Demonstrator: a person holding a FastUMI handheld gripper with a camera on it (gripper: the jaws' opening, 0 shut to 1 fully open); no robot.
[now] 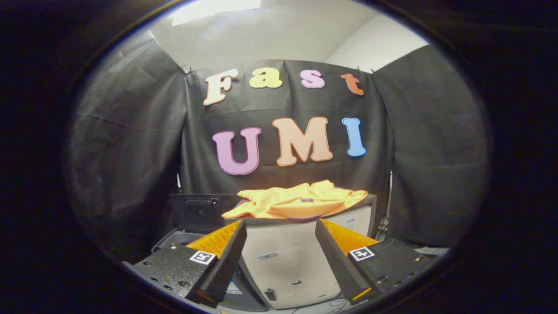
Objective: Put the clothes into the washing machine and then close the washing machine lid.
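Here the gripper [281, 226] sits low in the frame with its fingers spread wide and nothing held between them. Just beyond the fingertips, at centre frame, a yellow-orange garment [296, 201] lies crumpled on top of a grey box-shaped unit [283, 261]. The washing machine [196, 213], dark, shows lower left behind it.

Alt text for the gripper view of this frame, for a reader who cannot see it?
The gripper is open and holds nothing, its fingers spread on either side of a pale box-shaped appliance. A crumpled yellow garment lies on top of the appliance, just beyond the fingertips. Black cloth forms the backdrop.
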